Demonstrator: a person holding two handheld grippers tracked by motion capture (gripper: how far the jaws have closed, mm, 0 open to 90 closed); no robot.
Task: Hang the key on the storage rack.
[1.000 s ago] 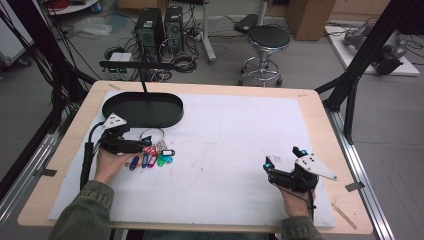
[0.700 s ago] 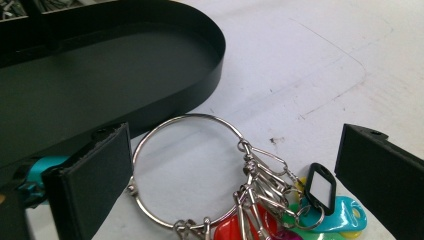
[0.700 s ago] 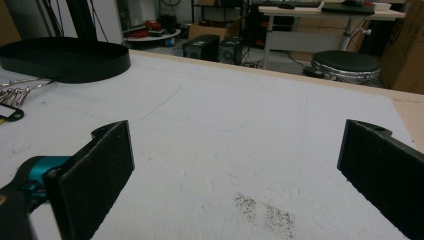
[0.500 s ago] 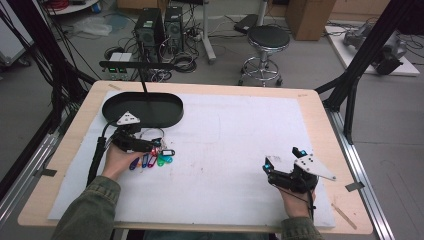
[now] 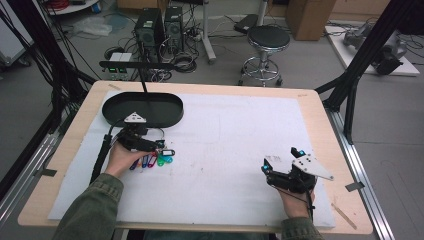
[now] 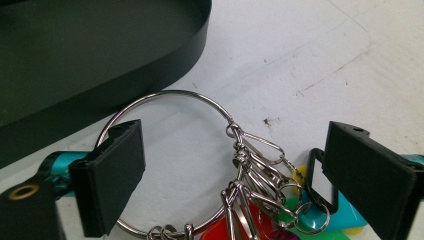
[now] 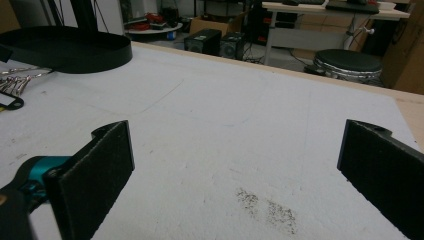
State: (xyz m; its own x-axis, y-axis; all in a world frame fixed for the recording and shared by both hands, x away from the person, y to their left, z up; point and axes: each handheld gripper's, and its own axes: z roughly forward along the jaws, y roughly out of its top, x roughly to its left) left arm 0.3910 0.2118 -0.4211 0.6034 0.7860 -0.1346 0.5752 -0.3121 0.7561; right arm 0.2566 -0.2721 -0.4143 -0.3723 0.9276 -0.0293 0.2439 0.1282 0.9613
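While set over key ring [image 6: 170, 150] | left tongs [image 6: 235, 175] closing, pads not gripping | right tongs [image 7: 235, 175] wide open, holding nothing | black tray [image 5: 142, 107] beside

A steel key ring [image 6: 165, 165] lies flat on the white mat. Coloured tags [image 5: 152, 161] (red, green, blue, yellow) fan from it.

Key ring [image 6: 167, 165] (coloured tags too) cut off below.

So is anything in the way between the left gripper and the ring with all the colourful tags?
Nothing visible is. The left gripper is already over the key ring, its jaws apart on either side of the metal loop and just closing in. The black tray sits behind the ring, not between them.
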